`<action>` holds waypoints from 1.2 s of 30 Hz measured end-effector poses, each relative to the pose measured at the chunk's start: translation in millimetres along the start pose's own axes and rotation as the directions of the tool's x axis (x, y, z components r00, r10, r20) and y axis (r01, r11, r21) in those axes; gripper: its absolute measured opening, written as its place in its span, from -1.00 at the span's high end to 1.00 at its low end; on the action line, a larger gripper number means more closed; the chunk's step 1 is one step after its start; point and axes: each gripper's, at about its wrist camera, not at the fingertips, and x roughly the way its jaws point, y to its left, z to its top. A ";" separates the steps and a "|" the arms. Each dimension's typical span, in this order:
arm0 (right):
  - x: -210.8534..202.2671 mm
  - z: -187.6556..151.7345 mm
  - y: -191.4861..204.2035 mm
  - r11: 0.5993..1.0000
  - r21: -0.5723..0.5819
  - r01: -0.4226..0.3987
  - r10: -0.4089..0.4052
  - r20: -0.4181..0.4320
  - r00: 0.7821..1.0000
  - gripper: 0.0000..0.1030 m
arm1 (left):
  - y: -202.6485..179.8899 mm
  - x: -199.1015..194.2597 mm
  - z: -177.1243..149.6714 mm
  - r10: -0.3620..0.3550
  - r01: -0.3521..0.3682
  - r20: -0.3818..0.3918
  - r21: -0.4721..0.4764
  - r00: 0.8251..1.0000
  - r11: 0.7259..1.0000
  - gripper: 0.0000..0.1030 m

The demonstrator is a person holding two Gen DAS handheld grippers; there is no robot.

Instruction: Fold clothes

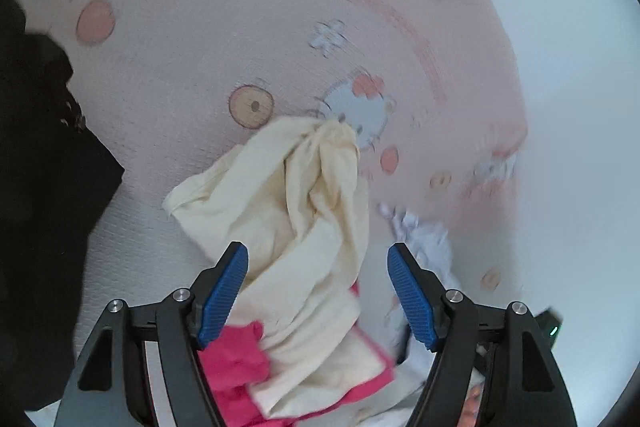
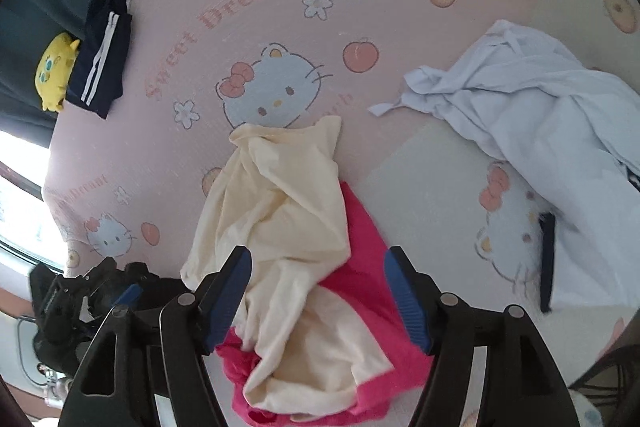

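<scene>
Right wrist view shows a pink cartoon-print bed sheet (image 2: 280, 7) carrying a crumpled pale blue garment (image 2: 540, 107) at right, then a cream garment (image 2: 276, 219) lying over a magenta one (image 2: 372, 251), its long axis running from the camera away toward the printed cat face. Folded navy shorts (image 2: 102, 47) lie far left. Both the right gripper (image 2: 318, 267) and left gripper (image 1: 318, 263) have jaws spread, pinching nothing, with the cream cloth lying loose below them.
</scene>
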 end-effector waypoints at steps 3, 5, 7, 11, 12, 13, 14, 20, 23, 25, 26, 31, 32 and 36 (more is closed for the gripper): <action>-7.1 -18.3 2.2 1.000 -0.016 -0.003 0.003 0.002 1.000 -0.33 | -5.6 -11.6 -21.1 -0.016 0.015 0.004 0.041 1.000 0.999 -0.37; -13.3 -32.1 4.0 0.999 -0.043 0.006 -0.005 0.007 1.000 -0.33 | -7.1 -17.5 -35.8 -0.004 0.003 0.012 0.062 1.000 0.998 -0.37; -17.9 -45.5 4.6 0.997 -0.069 0.024 -0.024 0.007 1.000 -0.33 | -6.3 -20.0 -50.4 0.014 -0.014 -0.001 0.084 1.000 0.996 -0.37; -20.4 -77.4 4.3 0.995 -0.099 0.033 -0.033 0.000 0.999 -0.34 | 6.8 -18.0 -80.2 0.043 -0.039 -0.047 0.071 0.998 0.997 -0.37; -19.0 -84.9 3.9 0.995 -0.098 0.028 -0.028 -0.006 1.000 -0.33 | 11.0 -17.2 -86.9 0.041 -0.038 -0.055 0.060 0.998 0.997 -0.37; -17.3 -92.1 3.2 0.995 -0.095 0.021 -0.023 -0.013 1.000 -0.34 | 15.2 -16.5 -92.9 0.030 -0.027 -0.061 0.046 0.998 0.999 -0.37; -15.6 -99.2 2.5 0.996 -0.092 0.015 -0.017 -0.019 1.000 -0.34 | 19.2 -17.2 -99.2 0.024 -0.022 -0.066 0.030 0.998 0.999 -0.37; -9.0 -127.6 -16.2 0.998 -0.007 -0.059 0.059 -0.017 0.998 -0.34 | 20.6 -15.4 -126.0 0.036 -0.032 -0.082 0.059 0.996 0.998 -0.37; -6.5 -137.8 -29.5 0.993 0.034 -0.110 0.109 0.015 0.994 -0.34 | 13.1 -6.6 -140.0 0.057 -0.047 -0.071 0.132 0.996 0.990 -0.37; -2.0 -146.5 -37.9 0.992 0.039 -0.117 0.116 0.031 0.993 -0.34 | 9.1 2.7 -152.3 0.078 -0.063 -0.069 0.187 0.995 0.980 -0.37; 0.6 -151.8 -42.9 0.992 0.045 -0.122 0.120 0.042 0.992 -0.34 | 7.3 7.5 -158.7 0.090 -0.073 -0.068 0.215 0.994 0.974 -0.37; 16.6 -175.7 -71.5 0.964 0.195 -0.181 0.174 0.055 0.983 -0.34 | 4.0 16.6 -186.9 0.134 -0.123 -0.011 0.335 0.991 0.934 -0.37; 18.3 -179.6 -73.8 0.962 0.206 -0.181 0.174 0.051 0.983 -0.34 | 4.6 19.1 -190.8 0.142 -0.127 -0.018 0.351 0.990 0.928 -0.37; 24.1 -185.1 -73.0 0.971 0.187 -0.151 0.149 0.026 0.989 -0.34 | 4.8 32.2 -199.7 0.166 -0.134 -0.046 0.398 0.985 0.908 -0.37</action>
